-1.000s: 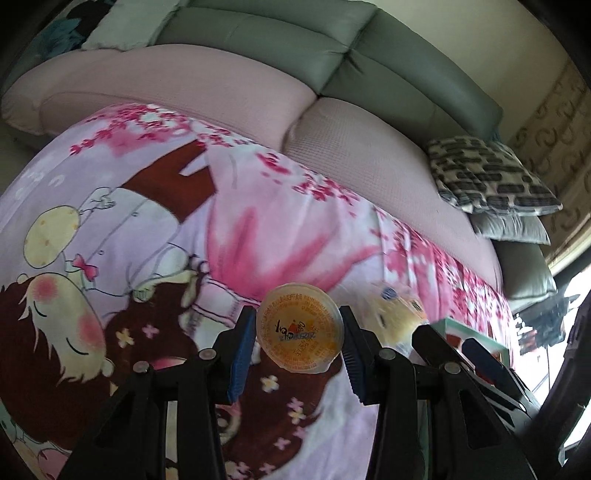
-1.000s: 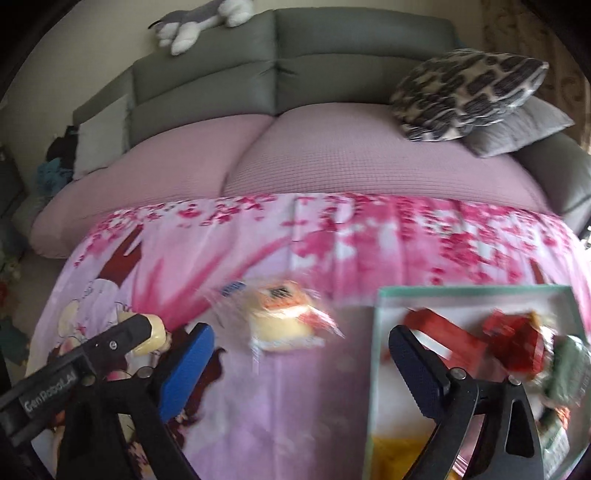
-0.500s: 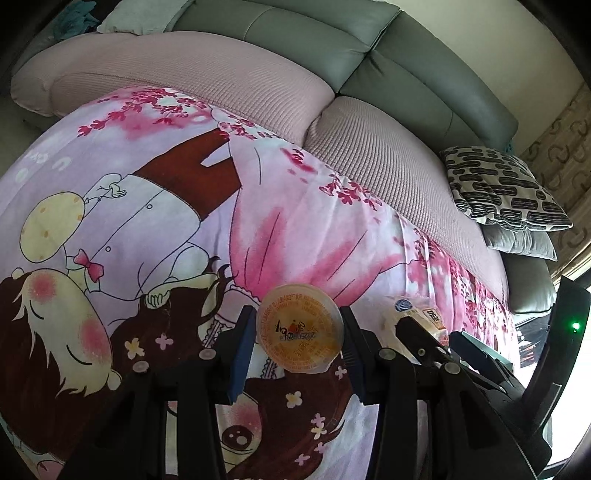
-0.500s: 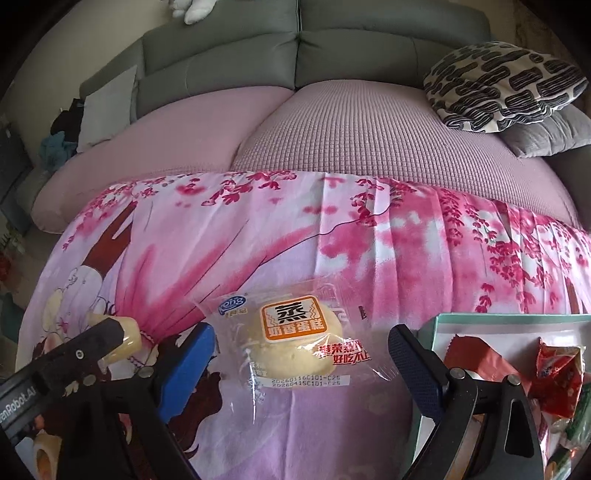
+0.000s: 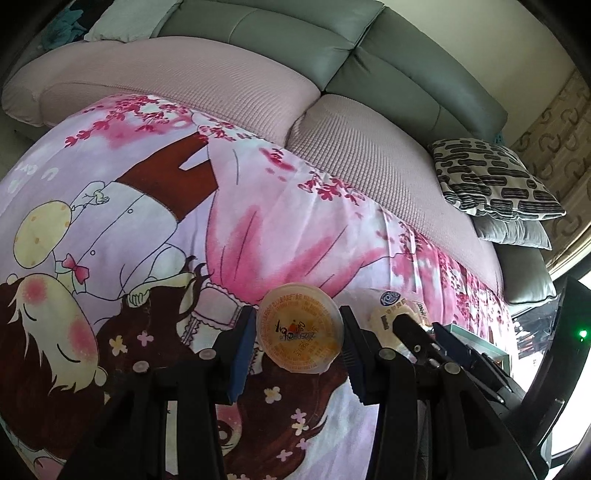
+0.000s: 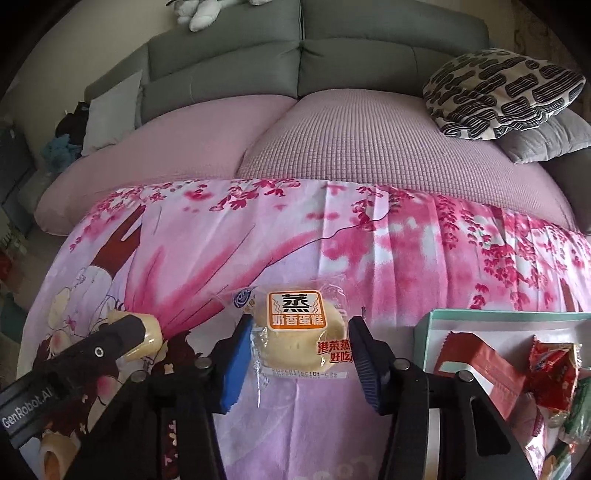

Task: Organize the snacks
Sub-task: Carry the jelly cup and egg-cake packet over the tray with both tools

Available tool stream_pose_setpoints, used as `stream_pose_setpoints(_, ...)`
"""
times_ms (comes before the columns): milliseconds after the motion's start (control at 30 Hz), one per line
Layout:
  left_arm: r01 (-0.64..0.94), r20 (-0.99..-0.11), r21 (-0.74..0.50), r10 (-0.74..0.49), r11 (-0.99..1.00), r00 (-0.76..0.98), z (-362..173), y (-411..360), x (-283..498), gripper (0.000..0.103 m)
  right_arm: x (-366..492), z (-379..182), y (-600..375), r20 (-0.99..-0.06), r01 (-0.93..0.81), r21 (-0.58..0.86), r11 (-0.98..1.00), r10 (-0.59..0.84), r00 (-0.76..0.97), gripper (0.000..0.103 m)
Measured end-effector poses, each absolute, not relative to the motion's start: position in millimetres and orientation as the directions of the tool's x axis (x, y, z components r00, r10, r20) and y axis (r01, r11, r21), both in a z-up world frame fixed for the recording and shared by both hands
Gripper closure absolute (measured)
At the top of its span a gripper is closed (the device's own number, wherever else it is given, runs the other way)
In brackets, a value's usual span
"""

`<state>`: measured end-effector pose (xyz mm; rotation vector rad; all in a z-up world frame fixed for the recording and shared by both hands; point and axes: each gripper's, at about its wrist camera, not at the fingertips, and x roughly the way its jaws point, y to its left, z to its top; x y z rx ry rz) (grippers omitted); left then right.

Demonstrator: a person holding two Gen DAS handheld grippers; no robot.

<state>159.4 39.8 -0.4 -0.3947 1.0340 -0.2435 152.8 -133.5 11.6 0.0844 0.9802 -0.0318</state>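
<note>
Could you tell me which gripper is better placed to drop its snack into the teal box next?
Right. The right gripper, jaws just closed on the wrapped yellow steamed cake, sits directly beside the teal box.

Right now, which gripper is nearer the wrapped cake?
Right. The right gripper has just closed its fingers around the wrapped cake; the left gripper sits beside it, holding a jelly cup.

Home living room, grey sofa (image 6: 303, 48) with pink seat covers, patterned cushion (image 6: 498, 92), plush toy (image 6: 207, 11), cartoon-print cloth (image 5: 147, 221)
</note>
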Motion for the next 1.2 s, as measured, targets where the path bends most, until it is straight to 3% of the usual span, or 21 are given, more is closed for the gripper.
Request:
stream_pose_setpoints(767, 0.105, -0.735, -0.451, -0.436, 0.886, 0.520, 34, 17, 140, 0.057, 89, 65, -139, -0.761, 0.091, 0.076, 0.993, -0.002, 0.649, 0.053)
stream_pose_setpoints(1200, 0.235, -0.697, -0.456, -0.508, 0.858, 0.506, 57, -35, 116, 0.057, 39, 87, -202, -0.731, 0.266, 0.081, 0.961, -0.124, 0.671, 0.053)
